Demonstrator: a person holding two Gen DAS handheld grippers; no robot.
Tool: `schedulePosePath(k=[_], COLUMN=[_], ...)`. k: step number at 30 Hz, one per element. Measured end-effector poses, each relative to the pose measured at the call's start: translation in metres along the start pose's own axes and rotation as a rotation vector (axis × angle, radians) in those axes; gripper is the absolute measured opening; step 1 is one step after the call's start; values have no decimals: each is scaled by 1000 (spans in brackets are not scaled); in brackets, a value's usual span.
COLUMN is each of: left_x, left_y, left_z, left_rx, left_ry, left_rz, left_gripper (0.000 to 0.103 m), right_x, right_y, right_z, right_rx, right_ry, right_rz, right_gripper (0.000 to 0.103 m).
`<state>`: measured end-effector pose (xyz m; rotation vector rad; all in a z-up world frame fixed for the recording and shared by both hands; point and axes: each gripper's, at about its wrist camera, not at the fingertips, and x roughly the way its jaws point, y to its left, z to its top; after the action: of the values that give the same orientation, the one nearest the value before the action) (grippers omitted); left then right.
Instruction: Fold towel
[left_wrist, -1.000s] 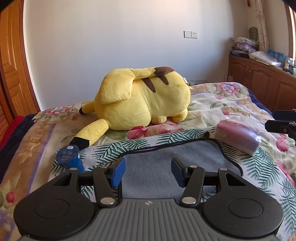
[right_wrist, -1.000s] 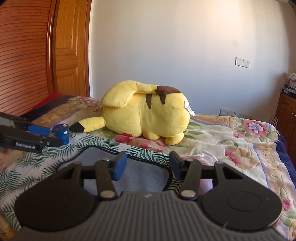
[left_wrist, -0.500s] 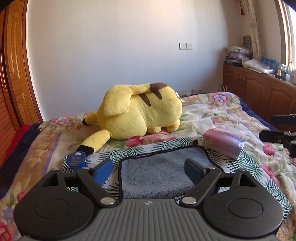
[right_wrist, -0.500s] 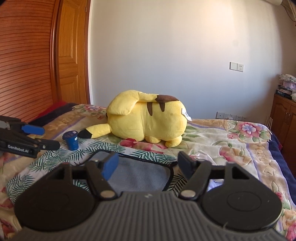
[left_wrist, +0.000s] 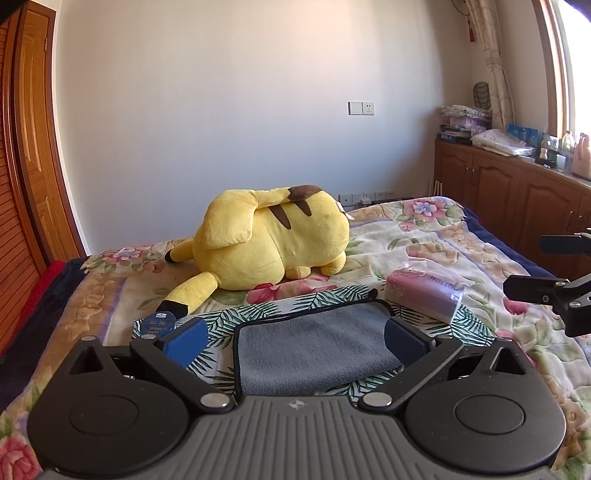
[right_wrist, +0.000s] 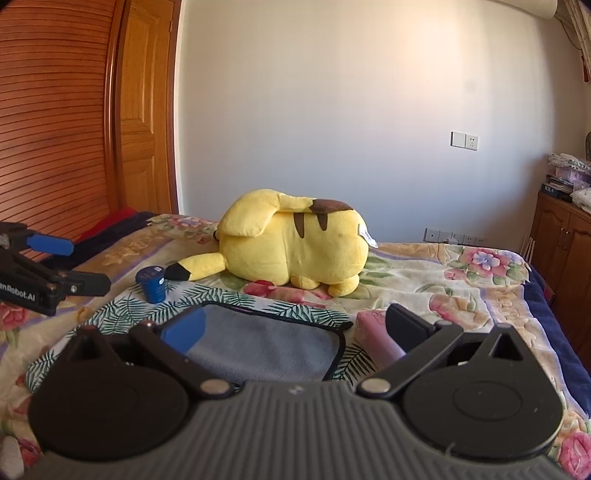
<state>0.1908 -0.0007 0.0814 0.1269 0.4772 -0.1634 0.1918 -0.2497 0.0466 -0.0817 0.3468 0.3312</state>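
Lying flat on a floral bedspread (left_wrist: 424, 236), grey towel (left_wrist: 314, 343), both hand-held grippers (left_wrist: 295, 341) (right_wrist: 295, 330) spread wide, empty, wooden door (right_wrist: 144, 110) behind.

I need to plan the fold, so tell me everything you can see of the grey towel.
The grey towel looks like soft, short-pile microfibre with a thin dark piped edge and rounded corners. It lies flat on the leaf-print cloth on the bed; whether it is already folded cannot be told. A small dark tab sticks out at a far corner. The pink packet lies close by that corner. Neither open gripper touches it.
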Motion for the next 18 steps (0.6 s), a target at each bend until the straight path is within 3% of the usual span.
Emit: schedulePosePath(k=[18], left_x=[-67], left_y=[-19], left_z=[-10], left_rx=[1], left_ry=[-20], left_rz=[6], left_gripper=[87], right_x=[-56], right_y=[13], right_z=[4], right_rx=[23], right_ry=[-43], right_rz=[-7], right_gripper=[103])
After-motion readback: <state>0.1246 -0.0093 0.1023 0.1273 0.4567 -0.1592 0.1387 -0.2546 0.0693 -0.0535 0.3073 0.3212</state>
